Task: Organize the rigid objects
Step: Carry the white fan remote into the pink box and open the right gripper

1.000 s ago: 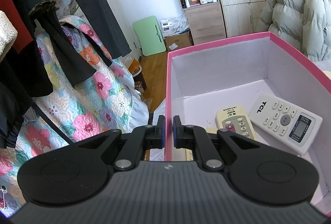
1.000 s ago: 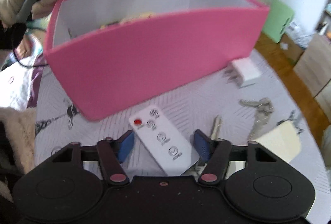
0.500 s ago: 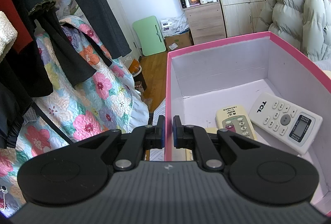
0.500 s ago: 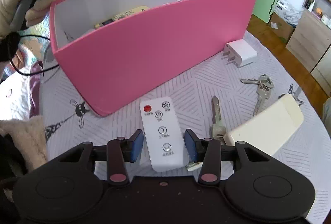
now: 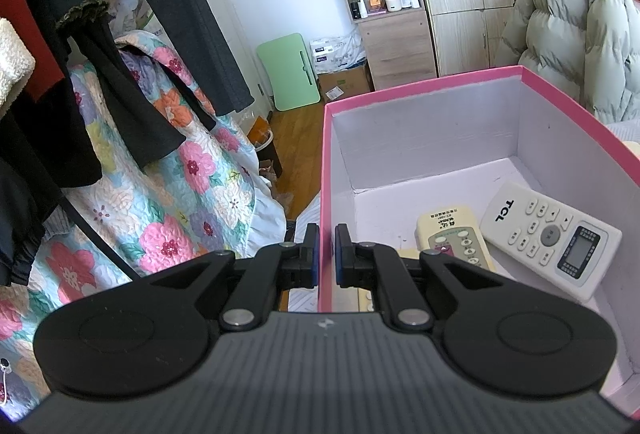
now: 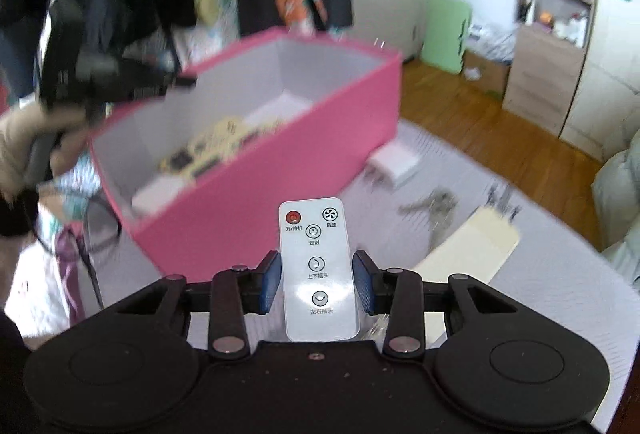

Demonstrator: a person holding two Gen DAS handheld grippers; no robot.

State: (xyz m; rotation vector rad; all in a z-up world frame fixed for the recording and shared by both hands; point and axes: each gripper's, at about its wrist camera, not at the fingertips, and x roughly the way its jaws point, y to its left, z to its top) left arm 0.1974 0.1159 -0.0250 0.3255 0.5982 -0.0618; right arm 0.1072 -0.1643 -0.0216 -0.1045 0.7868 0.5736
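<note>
My right gripper [image 6: 316,280] is shut on a small white fan remote [image 6: 316,266] and holds it lifted above the table, in front of the pink box [image 6: 280,193]. My left gripper [image 5: 325,254] is shut on the near wall of the pink box [image 5: 326,169], one finger inside and one outside. Inside the box lie a white TCL remote [image 5: 552,238] and a cream remote [image 5: 452,234]. In the right wrist view the left gripper [image 6: 120,73] shows at the box's left end, blurred.
On the grey patterned table lie a white plug adapter [image 6: 396,165], a bunch of keys [image 6: 436,205] and a cream rectangular object [image 6: 472,246]. Hanging clothes and a floral quilt [image 5: 160,173] are left of the box. A puffer jacket [image 5: 580,33] is at the right.
My right gripper closed on the fan remote and lifted it off the table, tilting up toward the box. The left gripper has not moved.
</note>
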